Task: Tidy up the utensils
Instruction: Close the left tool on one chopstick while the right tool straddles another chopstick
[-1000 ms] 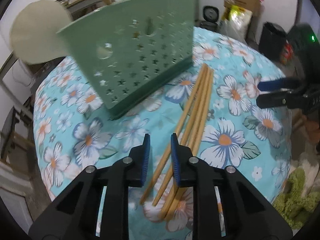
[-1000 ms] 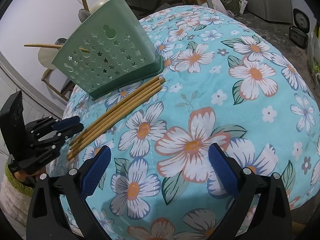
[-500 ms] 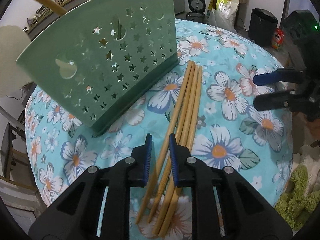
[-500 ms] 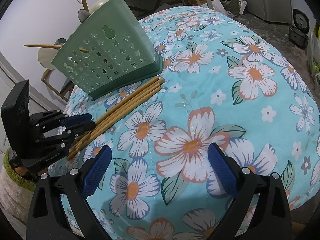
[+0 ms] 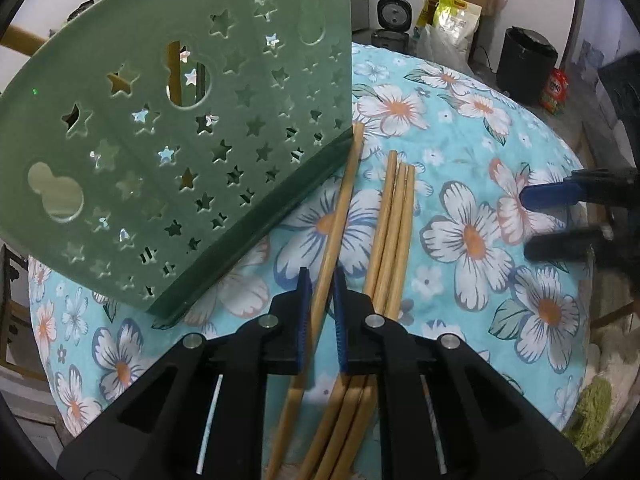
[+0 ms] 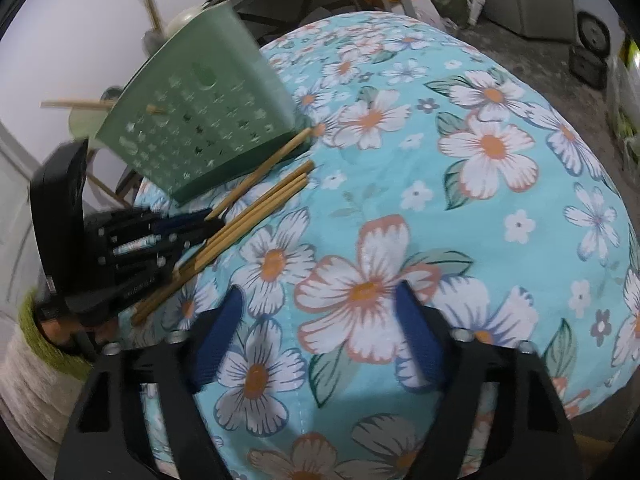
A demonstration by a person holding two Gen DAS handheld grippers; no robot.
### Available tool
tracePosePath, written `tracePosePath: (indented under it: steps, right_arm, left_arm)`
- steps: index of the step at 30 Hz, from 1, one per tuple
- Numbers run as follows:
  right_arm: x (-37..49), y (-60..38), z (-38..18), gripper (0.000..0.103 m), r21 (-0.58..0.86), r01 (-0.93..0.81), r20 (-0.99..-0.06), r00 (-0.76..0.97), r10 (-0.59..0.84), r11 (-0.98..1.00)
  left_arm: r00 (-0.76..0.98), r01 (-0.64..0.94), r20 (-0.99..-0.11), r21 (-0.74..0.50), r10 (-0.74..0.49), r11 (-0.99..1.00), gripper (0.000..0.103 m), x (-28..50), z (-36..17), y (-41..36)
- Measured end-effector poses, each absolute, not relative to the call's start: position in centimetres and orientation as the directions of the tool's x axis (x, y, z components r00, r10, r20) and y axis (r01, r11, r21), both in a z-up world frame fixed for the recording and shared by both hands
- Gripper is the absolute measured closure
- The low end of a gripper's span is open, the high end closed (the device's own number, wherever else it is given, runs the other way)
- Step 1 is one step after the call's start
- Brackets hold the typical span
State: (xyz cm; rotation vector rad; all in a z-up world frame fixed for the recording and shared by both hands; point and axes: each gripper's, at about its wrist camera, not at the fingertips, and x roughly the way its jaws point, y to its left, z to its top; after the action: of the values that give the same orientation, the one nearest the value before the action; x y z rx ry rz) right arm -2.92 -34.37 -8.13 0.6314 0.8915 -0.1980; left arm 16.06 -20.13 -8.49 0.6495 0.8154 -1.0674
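Closing on one light wooden chopstick beside the green star-punched plastic holder, the left gripper grips it; the right gripper, jaws narrowing, holds nothing above the floral tablecloth

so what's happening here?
A person is sorting chopsticks. The left hand-held gripper has just been closing on one chopstick, split from the other three beside the green holder. The right hand-held gripper is empty over the tablecloth, its jaws just narrowing.
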Motion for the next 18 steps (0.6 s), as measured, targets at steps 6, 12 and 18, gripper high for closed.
tracePosePath:
  steps: [6, 12, 18]
  right_arm:
    - [-2.0, -36.3, -8.2, 0.068, 0.586, 0.410, -0.712, 0.672, 0.202, 0.699]
    - [0.3, -36.8, -9.0, 0.078, 0.697, 0.390, -0.645, 0.708, 0.288, 0.601]
    - [1.6, -37.0, -10.9, 0.083, 0.767, 0.403, -0.604, 0.717, 0.348, 0.500]
  left_arm:
    - [0.241, 0.923, -0.830, 0.034, -0.503, 0.384, 0.093, 15.4, -8.5, -18.4]
    - [0.188, 0.895, -0.831, -0.075, -0.524, 0.441, 0.097, 15.1, -8.7, -16.3]
    - [0.142, 0.872, -0.825, -0.158, -0.547, 0.464, 0.097, 13.9, -9.1, -14.8]
